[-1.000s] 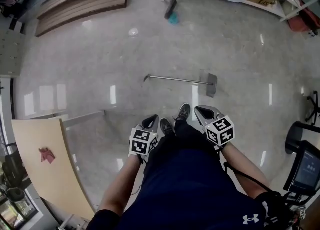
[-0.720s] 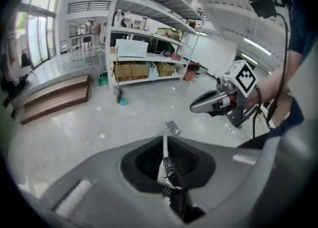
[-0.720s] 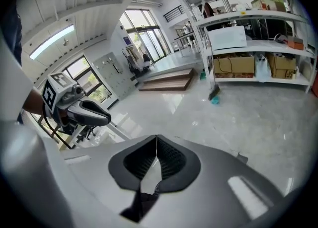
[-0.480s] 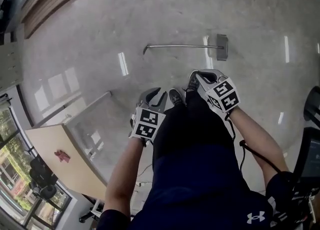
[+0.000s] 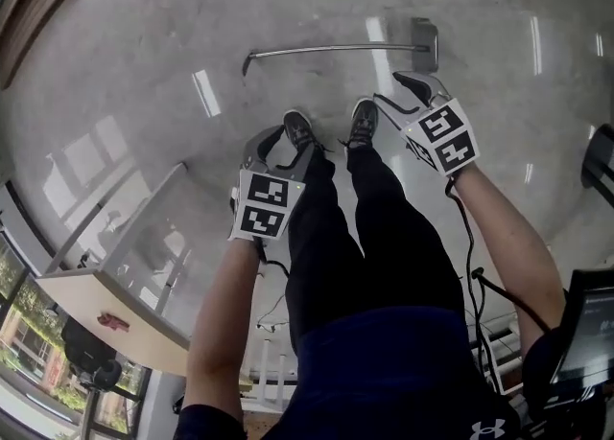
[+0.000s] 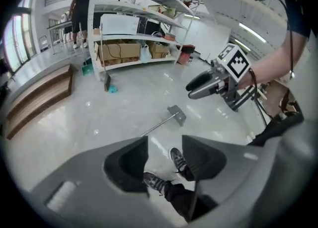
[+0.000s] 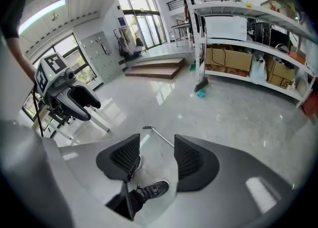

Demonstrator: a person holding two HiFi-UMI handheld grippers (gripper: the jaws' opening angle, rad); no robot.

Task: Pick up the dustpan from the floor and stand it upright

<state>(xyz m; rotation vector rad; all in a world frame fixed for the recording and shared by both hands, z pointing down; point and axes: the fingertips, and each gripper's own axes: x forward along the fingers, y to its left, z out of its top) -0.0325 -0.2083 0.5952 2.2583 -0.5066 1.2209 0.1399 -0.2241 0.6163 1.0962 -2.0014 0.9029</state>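
**Two open grippers above a dustpan lying flat on a glossy floor**

A wide, polished grey floor (image 5: 125, 74) fills the head view. Metal shelving (image 6: 134, 33) lines the far wall and a pale table (image 5: 106, 304) stands at lower left, both well apart from the work. The person's legs and two shoes (image 5: 297, 127) stand just short of the dustpan (image 5: 336, 48). It lies flat, its long thin handle running crosswise and its pan at the right end. The right gripper (image 5: 414, 91) hangs near the pan, and the left gripper (image 5: 273, 136) is above the left shoe. Both sets of jaws have just been opening and stand wide, with nothing between them. Likely trouble: the slim handle may skid on the slick floor, or twist in the grip as the pan end swings. The shoes crowd the approach.
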